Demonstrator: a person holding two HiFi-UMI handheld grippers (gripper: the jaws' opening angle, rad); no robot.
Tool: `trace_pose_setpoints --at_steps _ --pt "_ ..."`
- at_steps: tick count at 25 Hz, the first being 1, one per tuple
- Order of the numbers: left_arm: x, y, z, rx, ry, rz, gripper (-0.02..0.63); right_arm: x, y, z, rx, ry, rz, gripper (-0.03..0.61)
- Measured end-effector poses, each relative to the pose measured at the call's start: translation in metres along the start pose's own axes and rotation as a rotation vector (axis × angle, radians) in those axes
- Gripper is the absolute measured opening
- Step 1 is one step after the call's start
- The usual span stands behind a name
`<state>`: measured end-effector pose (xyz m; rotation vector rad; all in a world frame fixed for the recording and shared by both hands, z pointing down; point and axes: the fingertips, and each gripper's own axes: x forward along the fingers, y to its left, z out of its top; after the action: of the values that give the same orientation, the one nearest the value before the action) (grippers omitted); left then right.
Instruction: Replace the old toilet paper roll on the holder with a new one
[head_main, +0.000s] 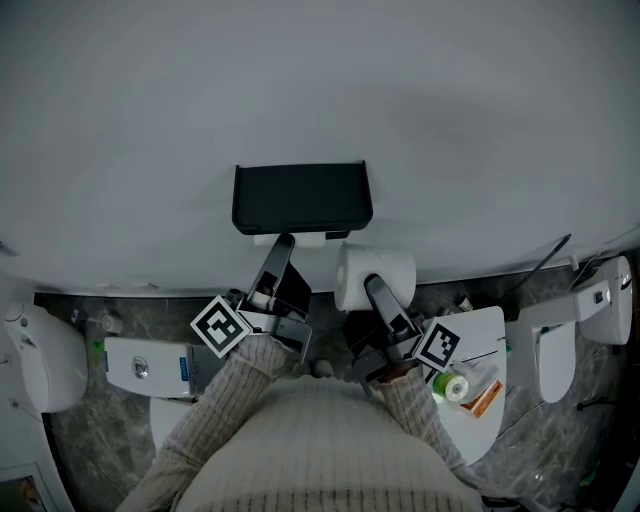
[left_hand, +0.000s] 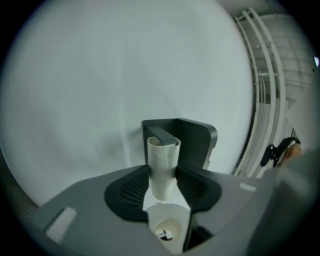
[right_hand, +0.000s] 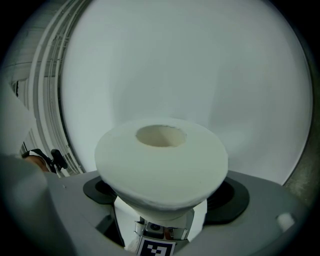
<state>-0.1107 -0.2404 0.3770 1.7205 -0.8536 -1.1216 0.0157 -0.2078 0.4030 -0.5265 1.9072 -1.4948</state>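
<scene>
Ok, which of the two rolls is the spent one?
The bare cardboard tube in the left gripper, at the black holder: thin, no paper left. The roll in the right gripper is thick with paper.

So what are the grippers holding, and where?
The left gripper pinches the empty cardboard tube at its near end; the right gripper grips the new roll by its near-end sides.

Green bottle (head_main: 450, 387), orange packet (head_main: 484, 399) on white table (head_main: 485, 330); marble floor (head_main: 90, 440).

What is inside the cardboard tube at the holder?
The holder's dark arm enters the top end of the cardboard tube. The tube's wall covers how far it reaches.
</scene>
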Motion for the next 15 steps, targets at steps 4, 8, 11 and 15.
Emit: trace_pose_setpoints --at_steps 4,8,11,15 --pt "-0.001 -0.001 0.003 0.013 -0.01 0.0 0.16 0.002 -0.001 -0.001 -0.012 0.002 -0.004 0.5" --pt "0.003 -0.001 -0.003 0.009 -0.011 0.001 0.16 -0.004 -0.001 0.007 -0.008 -0.012 -0.004 0.5" --pt "0.006 -0.001 -0.009 0.003 -0.006 -0.001 0.161 -0.01 -0.003 0.015 -0.006 -0.029 -0.012 0.5" --pt "0.007 0.001 -0.01 -0.009 0.019 -0.008 0.161 -0.011 -0.003 0.015 -0.009 -0.056 -0.016 0.5"
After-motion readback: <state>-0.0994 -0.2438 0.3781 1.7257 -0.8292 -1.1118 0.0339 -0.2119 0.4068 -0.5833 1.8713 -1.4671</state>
